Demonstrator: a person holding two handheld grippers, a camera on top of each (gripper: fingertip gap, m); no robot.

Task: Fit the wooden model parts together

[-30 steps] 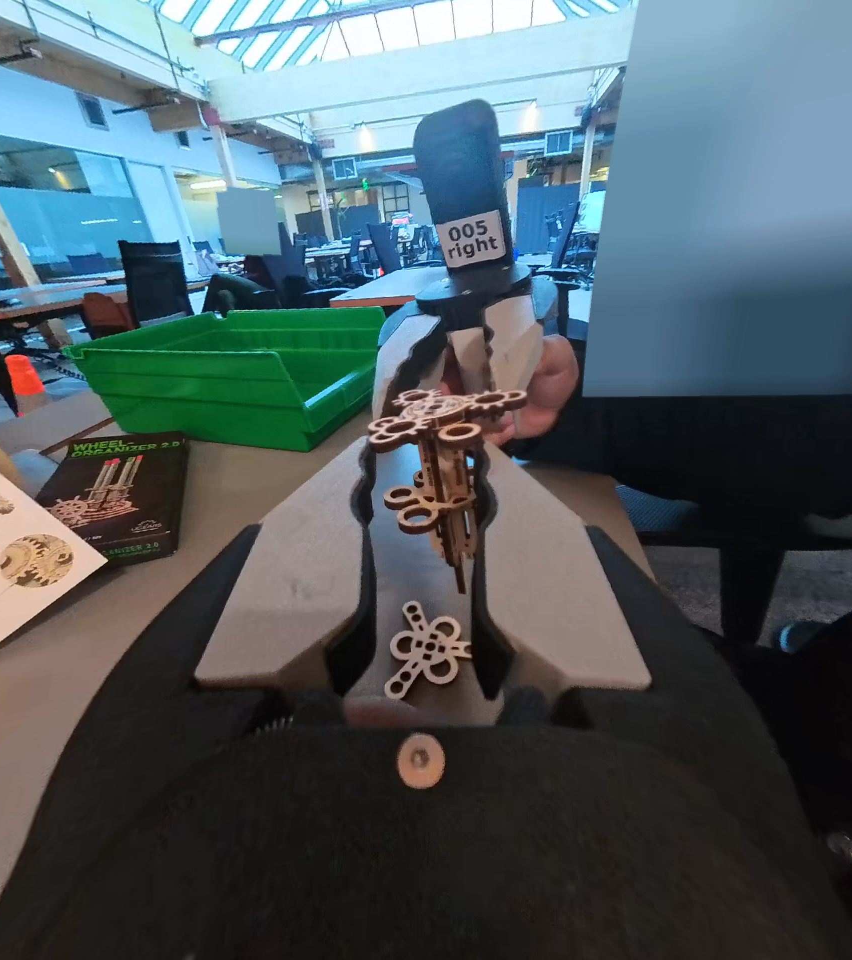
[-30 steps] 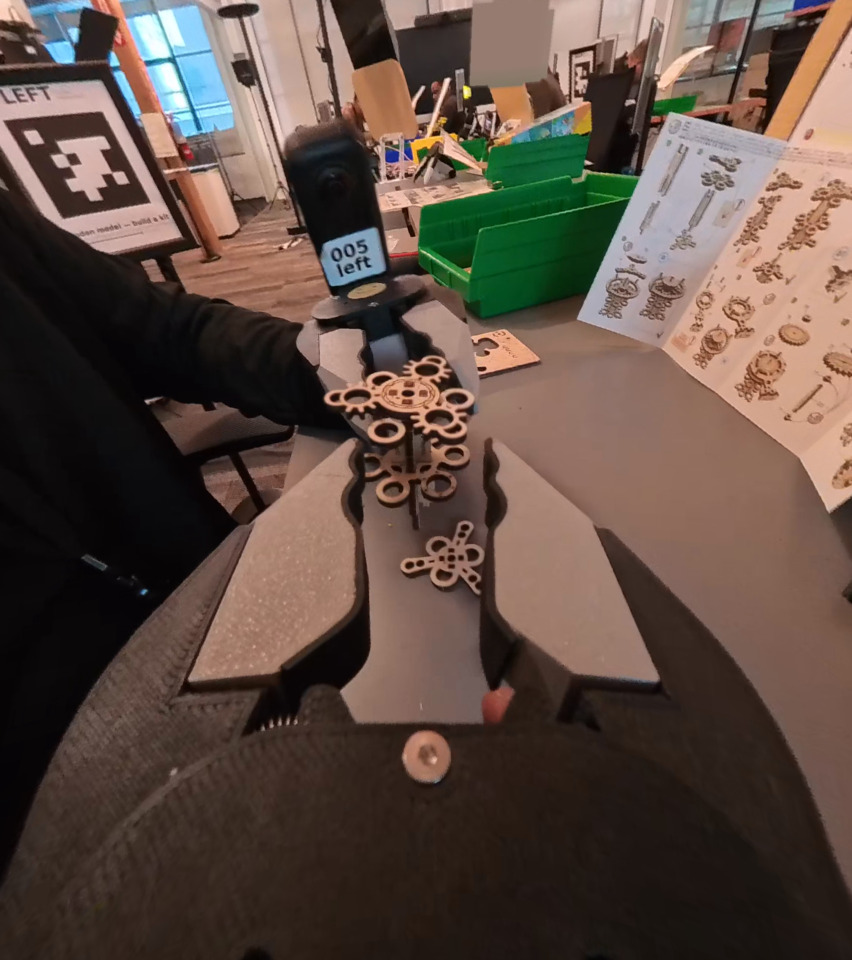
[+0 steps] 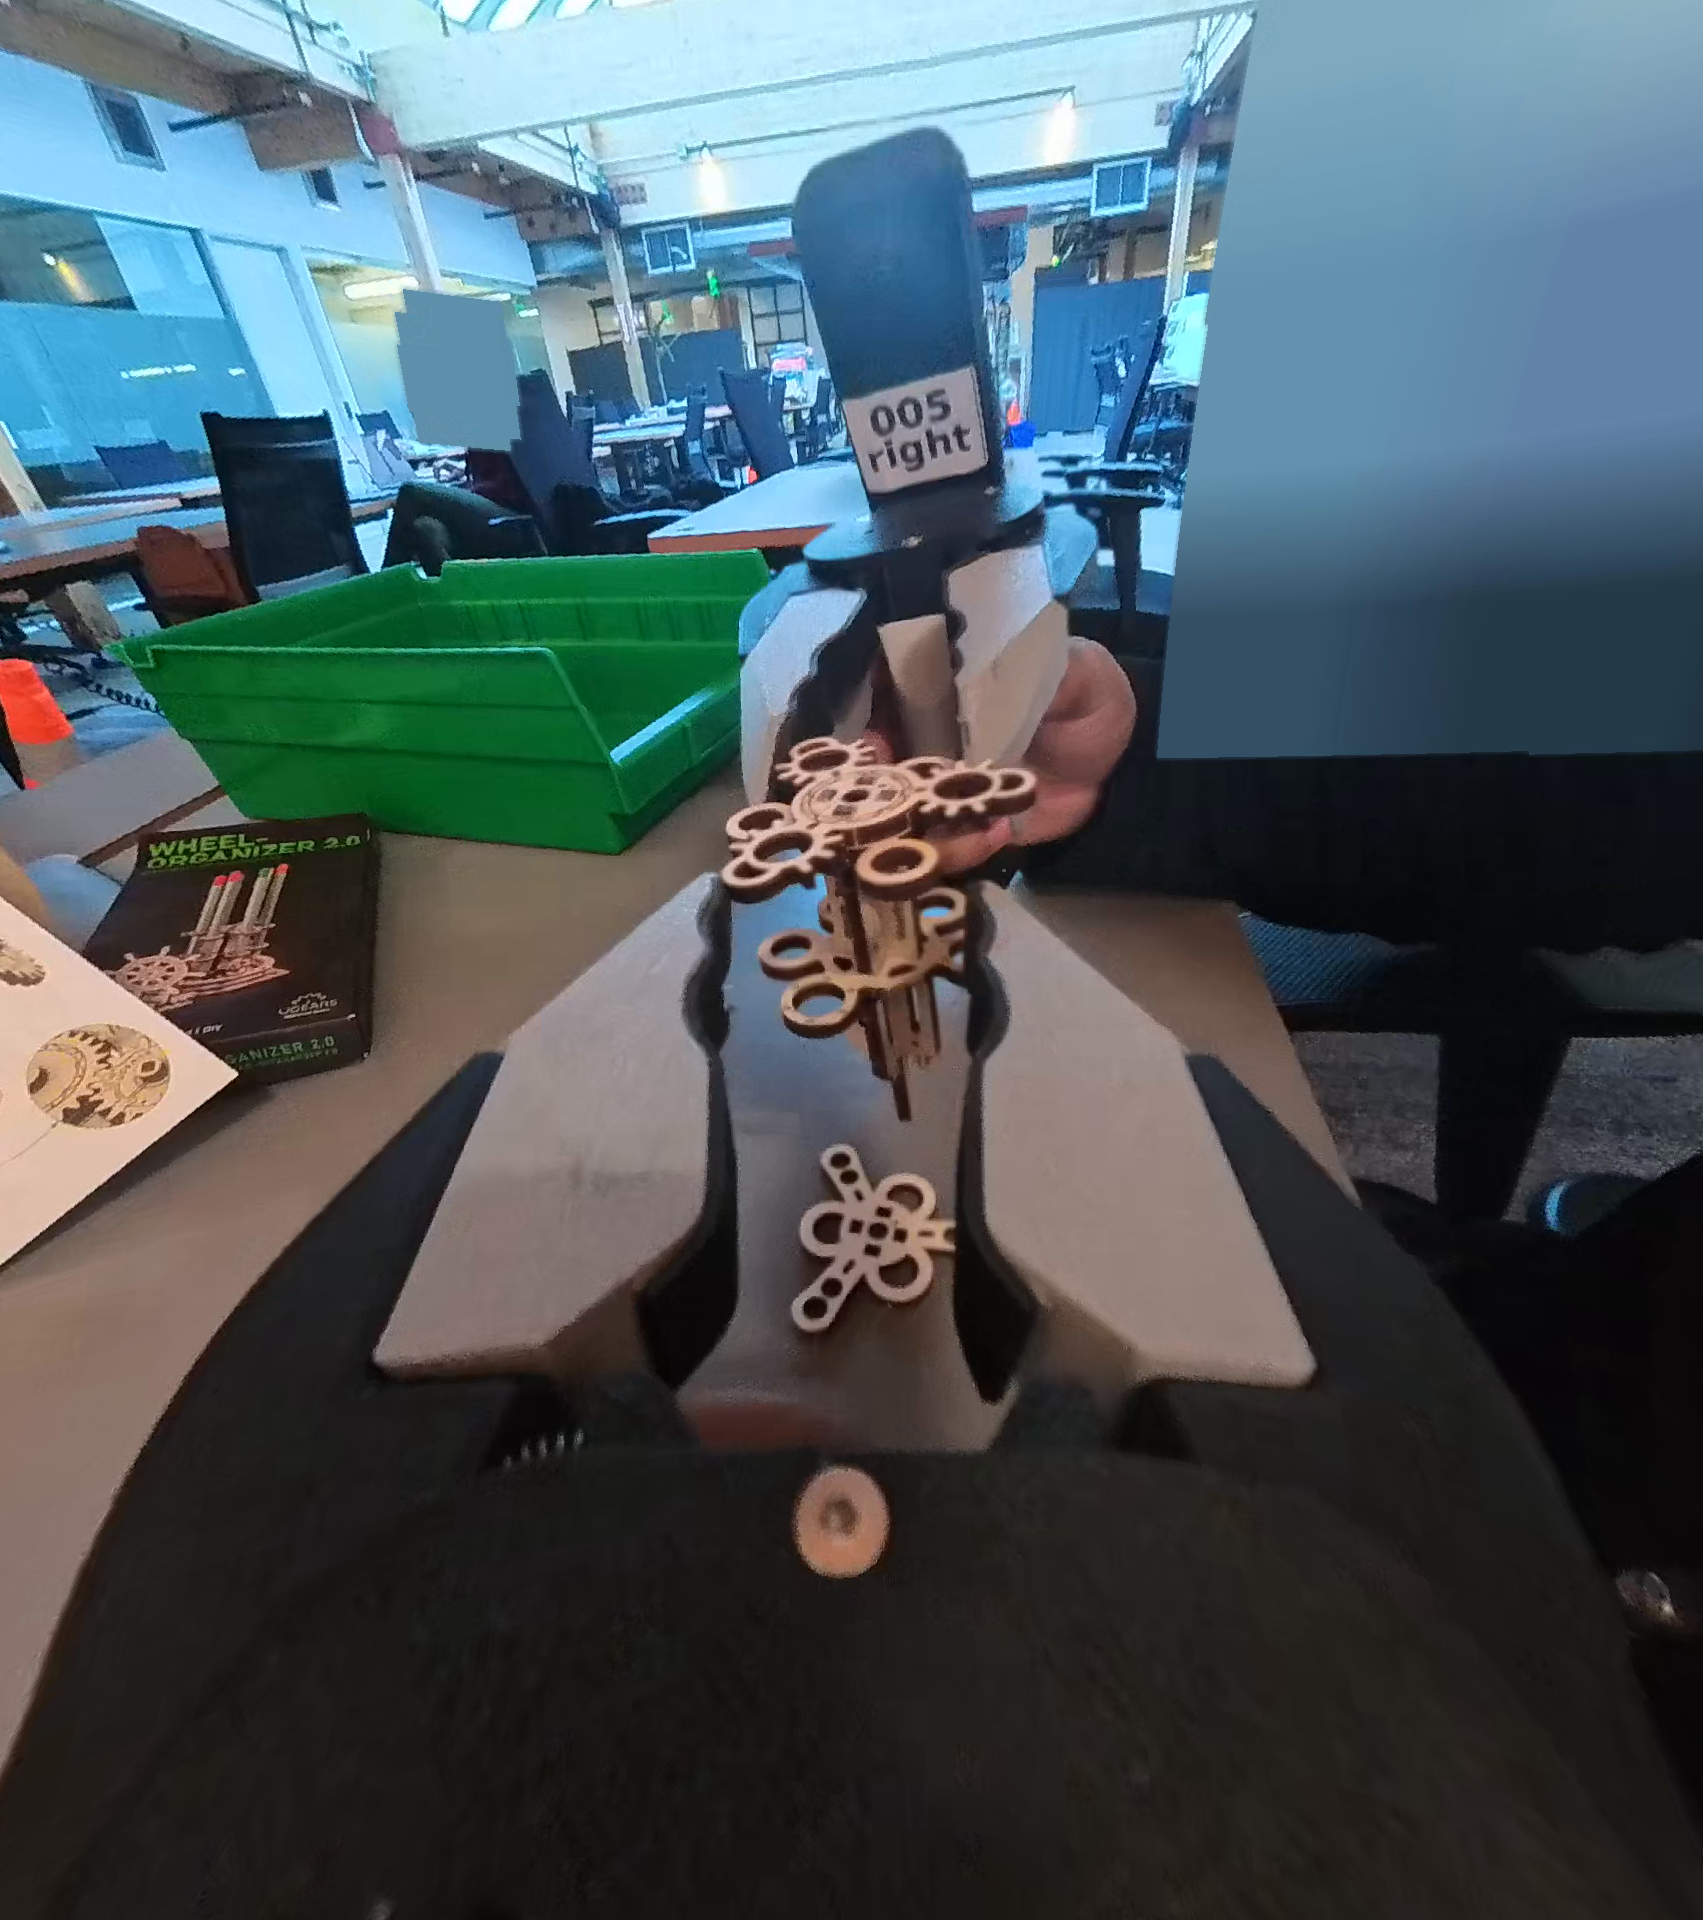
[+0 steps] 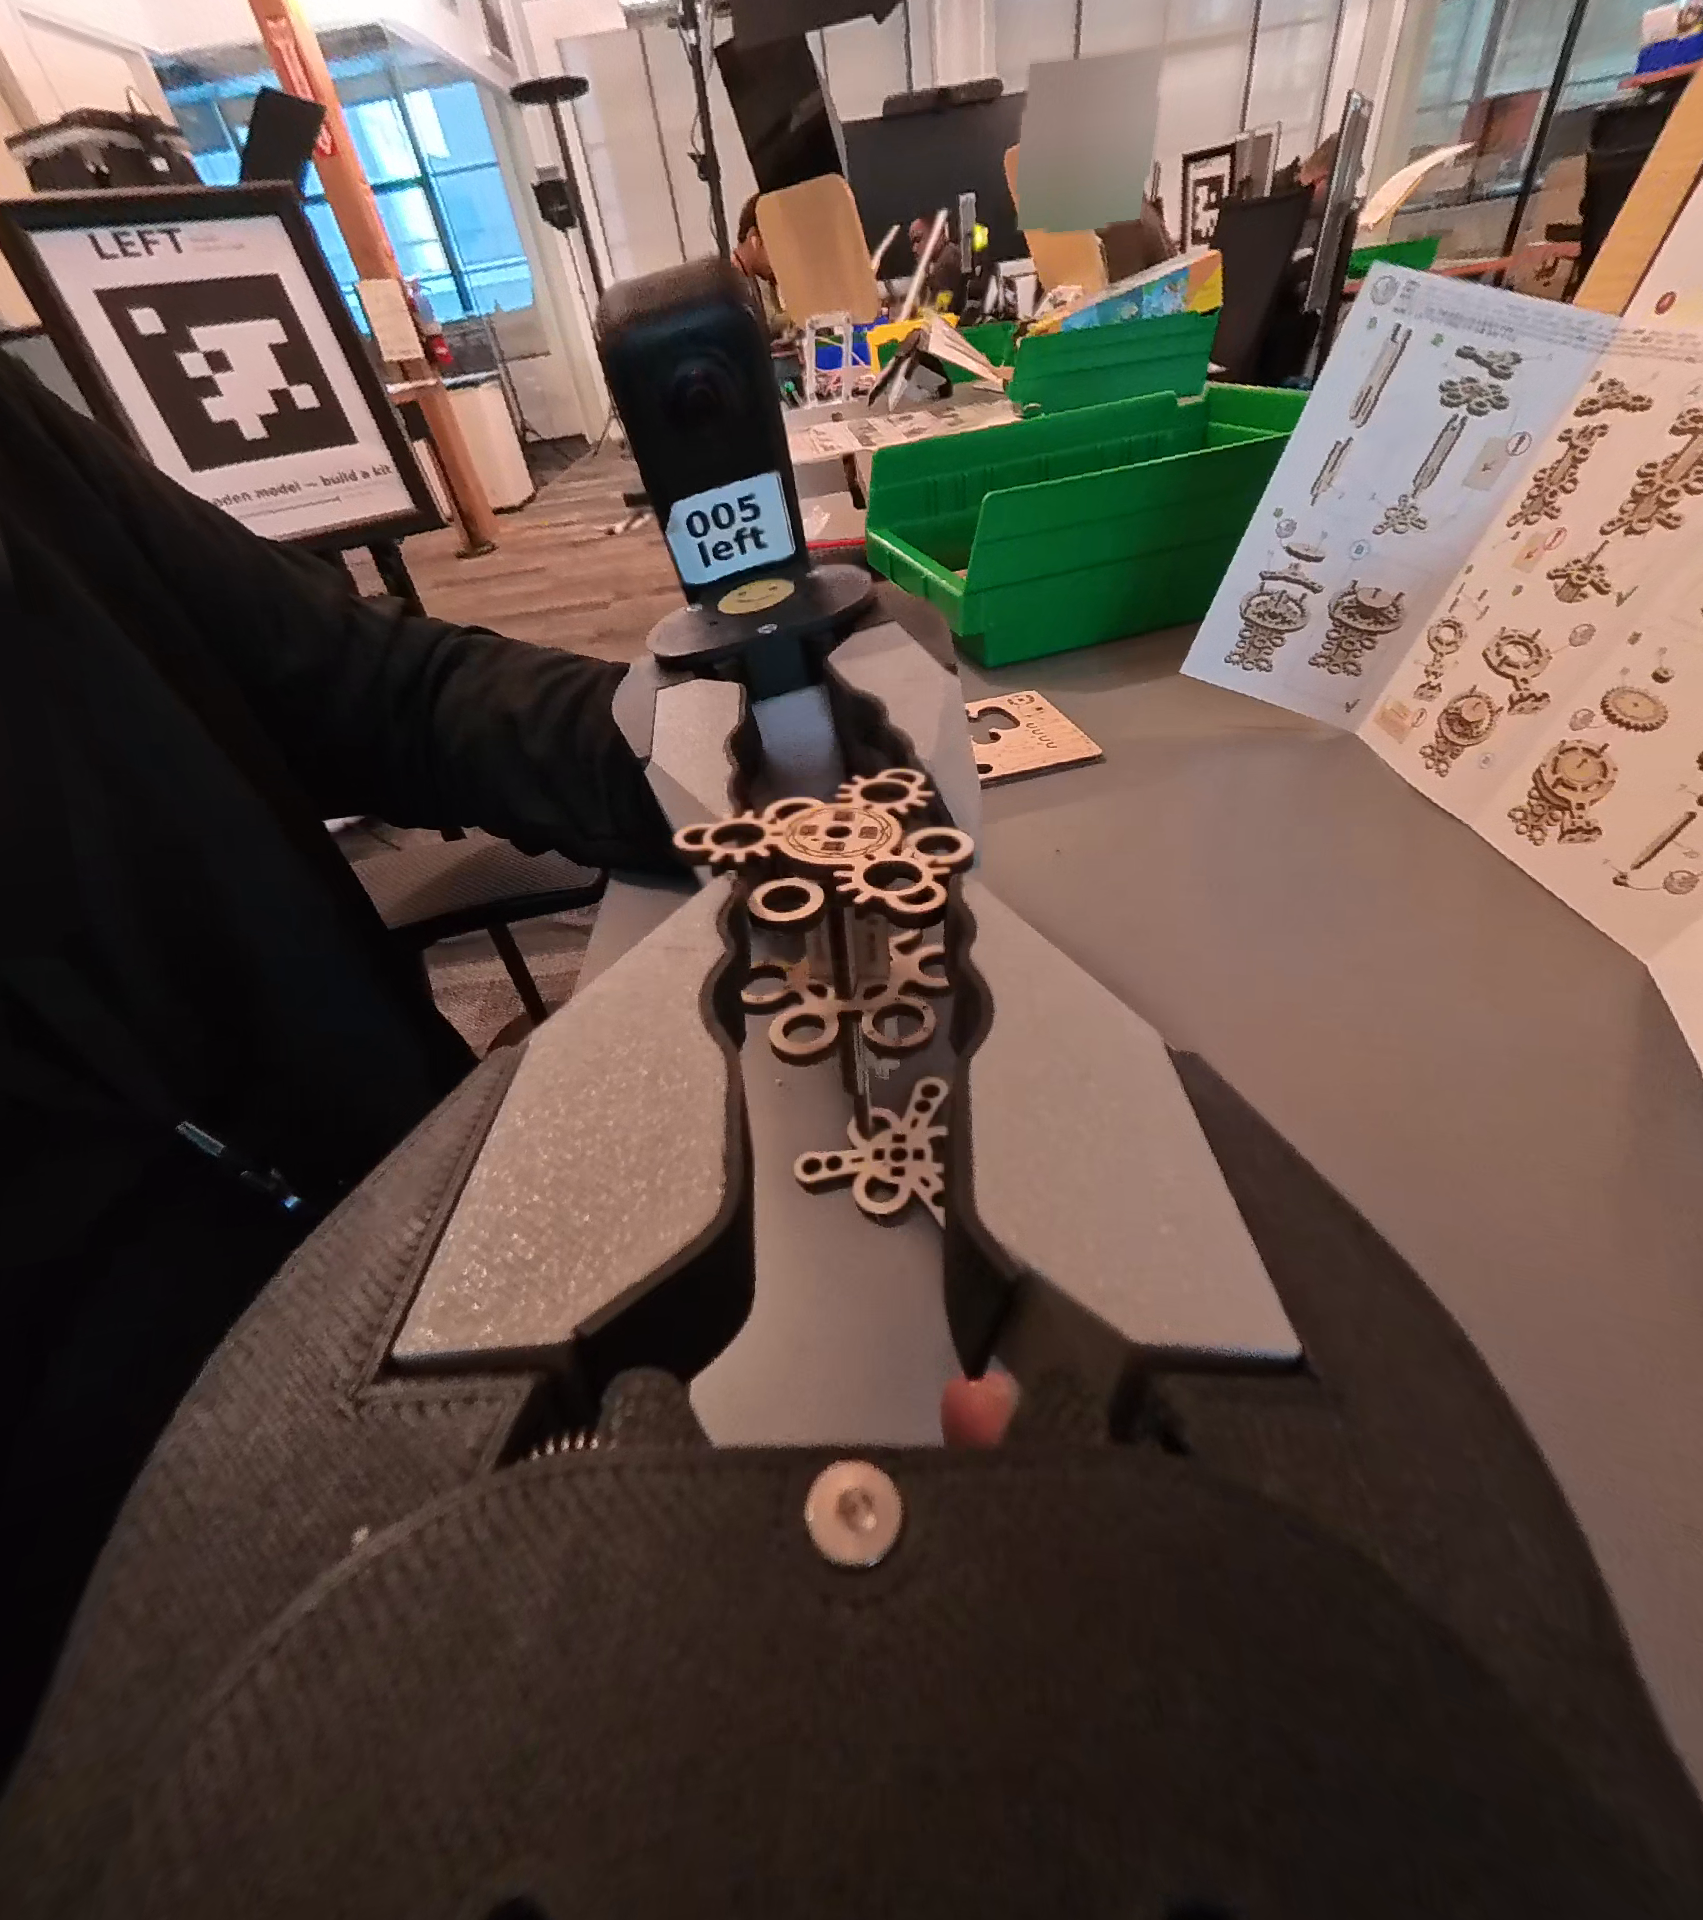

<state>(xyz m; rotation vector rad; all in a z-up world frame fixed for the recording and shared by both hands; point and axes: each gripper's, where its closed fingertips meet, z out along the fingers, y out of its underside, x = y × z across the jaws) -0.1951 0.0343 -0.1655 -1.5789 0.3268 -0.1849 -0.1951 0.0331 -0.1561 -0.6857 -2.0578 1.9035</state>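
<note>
Both tongs, left [image 3: 847,935] and right [image 4: 842,935], clamp the wooden assembly [image 3: 862,914] above a loose flat piece [image 3: 873,1236].

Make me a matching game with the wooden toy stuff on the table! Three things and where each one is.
Things:
1. wooden model
2. flat wooden piece
3. green bin

Places:
A. lying flat on the grey table
B. standing at the far side of the table
C. held up in the air between both grippers

Pairs: 1-C, 2-A, 3-B
</note>
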